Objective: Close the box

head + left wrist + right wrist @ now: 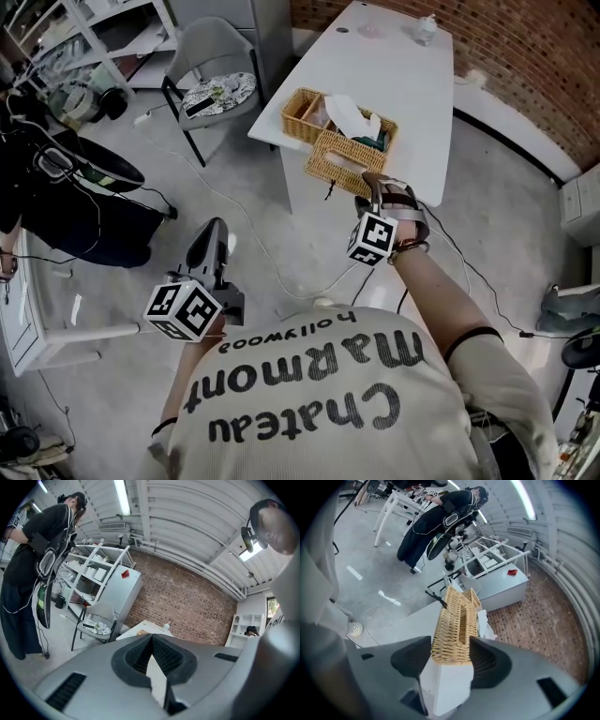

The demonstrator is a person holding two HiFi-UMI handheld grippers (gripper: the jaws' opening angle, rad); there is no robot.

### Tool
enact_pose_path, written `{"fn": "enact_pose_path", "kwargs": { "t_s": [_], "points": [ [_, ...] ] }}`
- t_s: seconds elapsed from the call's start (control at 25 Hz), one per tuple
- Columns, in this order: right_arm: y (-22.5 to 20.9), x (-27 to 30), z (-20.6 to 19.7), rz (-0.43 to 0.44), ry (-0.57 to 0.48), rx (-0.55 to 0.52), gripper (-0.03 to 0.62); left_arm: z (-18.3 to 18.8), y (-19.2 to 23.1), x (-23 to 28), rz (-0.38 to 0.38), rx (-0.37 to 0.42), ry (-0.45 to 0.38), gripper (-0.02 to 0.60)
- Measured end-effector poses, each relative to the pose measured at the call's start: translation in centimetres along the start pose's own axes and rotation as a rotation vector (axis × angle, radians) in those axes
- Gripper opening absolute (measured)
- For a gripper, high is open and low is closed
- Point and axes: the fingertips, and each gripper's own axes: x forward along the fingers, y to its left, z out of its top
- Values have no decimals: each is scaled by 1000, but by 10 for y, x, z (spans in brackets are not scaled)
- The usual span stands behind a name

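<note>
An open wicker box with white paper inside stands at the near end of a white table. Its flat wicker lid hangs tilted at the box's near side. My right gripper is shut on the lid's near edge. In the right gripper view the lid runs away from me edge-on between the two pads of my right gripper. My left gripper hangs low over the floor, far from the table. In its own view that left gripper is shut and holds nothing.
A grey chair with papers on its seat stands left of the table. A person in black stands at the left by a white desk. Cables lie on the floor. A small bottle sits at the table's far end.
</note>
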Motion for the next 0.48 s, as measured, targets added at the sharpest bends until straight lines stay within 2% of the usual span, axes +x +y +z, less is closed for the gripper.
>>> {"fn": "enact_pose_path", "kwargs": {
  "t_s": [0.48],
  "points": [
    [-22, -18, 3, -44, -5, -10, 252, 8, -4, -3, -22, 5, -12, 2]
  ]
}}
